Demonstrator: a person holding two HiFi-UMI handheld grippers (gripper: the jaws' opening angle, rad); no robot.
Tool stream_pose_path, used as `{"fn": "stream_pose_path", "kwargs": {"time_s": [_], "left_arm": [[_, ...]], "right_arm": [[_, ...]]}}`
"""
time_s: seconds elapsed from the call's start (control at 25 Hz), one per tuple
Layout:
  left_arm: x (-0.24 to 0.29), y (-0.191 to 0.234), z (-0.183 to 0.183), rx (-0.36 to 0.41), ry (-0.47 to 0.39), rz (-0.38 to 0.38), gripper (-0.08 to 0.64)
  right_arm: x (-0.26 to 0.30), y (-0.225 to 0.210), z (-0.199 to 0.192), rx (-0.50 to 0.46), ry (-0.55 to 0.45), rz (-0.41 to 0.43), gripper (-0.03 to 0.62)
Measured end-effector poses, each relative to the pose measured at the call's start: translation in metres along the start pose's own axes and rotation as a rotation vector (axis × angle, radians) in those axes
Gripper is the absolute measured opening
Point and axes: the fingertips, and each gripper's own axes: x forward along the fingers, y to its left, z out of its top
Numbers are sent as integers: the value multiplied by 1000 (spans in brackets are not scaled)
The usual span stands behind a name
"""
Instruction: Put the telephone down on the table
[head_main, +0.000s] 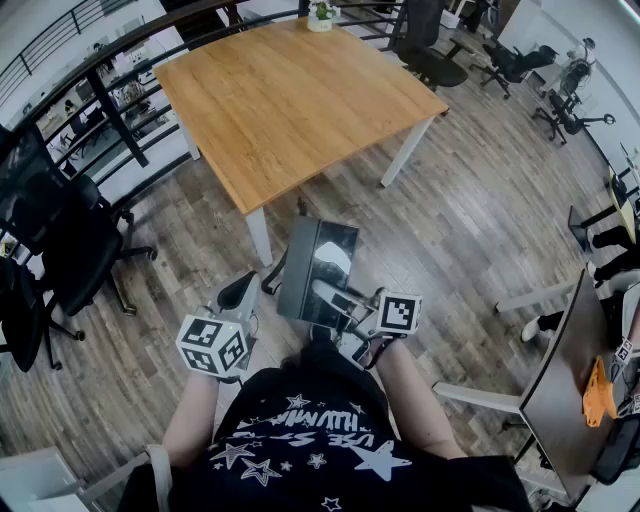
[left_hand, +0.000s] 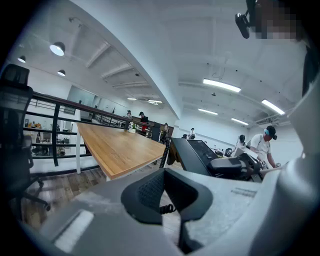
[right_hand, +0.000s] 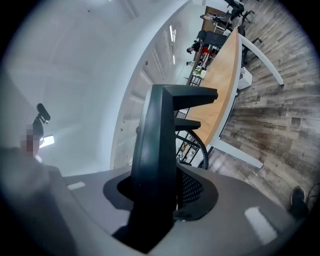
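The telephone (head_main: 318, 270) is a dark grey desk set, held up on edge in front of me above the wood floor. My right gripper (head_main: 340, 300) is shut on its near edge; in the right gripper view the telephone (right_hand: 160, 150) fills the space between the jaws. Its coiled cord (right_hand: 200, 145) hangs beside it. My left gripper (head_main: 240, 298) hangs just left of the telephone, its jaws a narrow gap apart with nothing between them. From the left gripper view the telephone (left_hand: 200, 155) and cord (left_hand: 164, 150) show to the right. The wooden table (head_main: 300, 100) stands ahead.
A small plant pot (head_main: 320, 15) sits at the table's far edge. Black office chairs (head_main: 60, 240) stand at the left by a dark railing (head_main: 110, 110). More chairs (head_main: 510, 62) are at the back right. Another desk (head_main: 570, 380) is at the right.
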Motion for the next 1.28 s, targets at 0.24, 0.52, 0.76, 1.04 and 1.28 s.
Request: {"fn": "stream_pose_path", "kwargs": {"time_s": [0.24, 0.52, 0.76, 1.04, 1.28], "left_arm": [[-2, -6, -9, -8, 12, 10, 2], [-2, -11, -18, -25, 22, 5, 2], [-3, -16, -31, -19, 54, -24, 2], [22, -16, -41, -30, 88, -39, 2], [58, -3, -17, -13, 80, -3, 2]], "right_arm": [[-10, -1, -8, 2, 17, -15, 160], [-18, 1, -15, 5, 26, -15, 160], [-29, 2, -15, -12, -42, -55, 160], [-51, -21, 3, 20, -77, -108, 161], [-37, -39, 44, 6, -39, -61, 161]]}}
